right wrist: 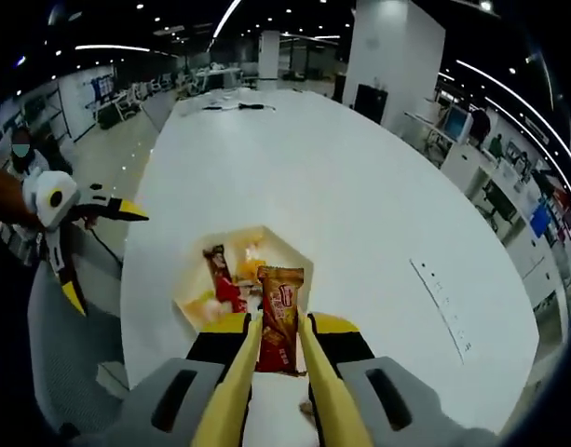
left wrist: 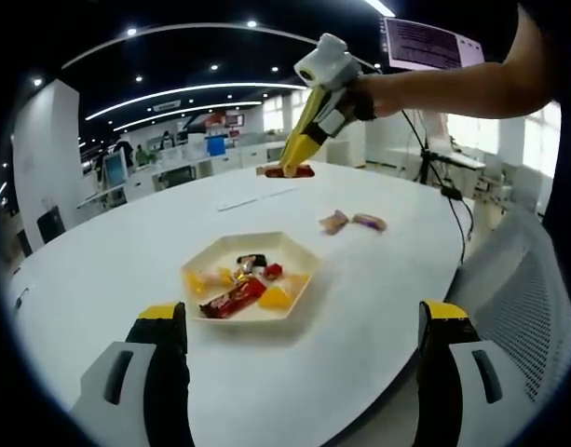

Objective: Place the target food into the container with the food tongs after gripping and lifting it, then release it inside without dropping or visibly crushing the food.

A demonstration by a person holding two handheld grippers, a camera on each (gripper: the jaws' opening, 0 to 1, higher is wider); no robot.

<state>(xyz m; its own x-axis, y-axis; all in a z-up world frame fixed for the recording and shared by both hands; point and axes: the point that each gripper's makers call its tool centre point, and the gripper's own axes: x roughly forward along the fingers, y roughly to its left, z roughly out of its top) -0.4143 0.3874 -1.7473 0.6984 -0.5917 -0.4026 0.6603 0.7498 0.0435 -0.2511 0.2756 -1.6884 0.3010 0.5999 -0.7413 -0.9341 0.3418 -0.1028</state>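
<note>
Snack packet [right wrist: 278, 317] held between right gripper [right wrist: 278, 358] jaws above tray [left wrist: 294, 244] of snacks, two sweets [left wrist: 352, 222] nearby on table [left wrist: 127, 251], left gripper [left wrist: 304, 358] jaws wide.

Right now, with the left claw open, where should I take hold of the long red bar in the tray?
Take the red bar across its narrow middle, coming down from above with the left claw turned to straddle its long sides. It lies flat and slanted in the tray, an orange sweet beside one end, so the middle looks freest.
</note>
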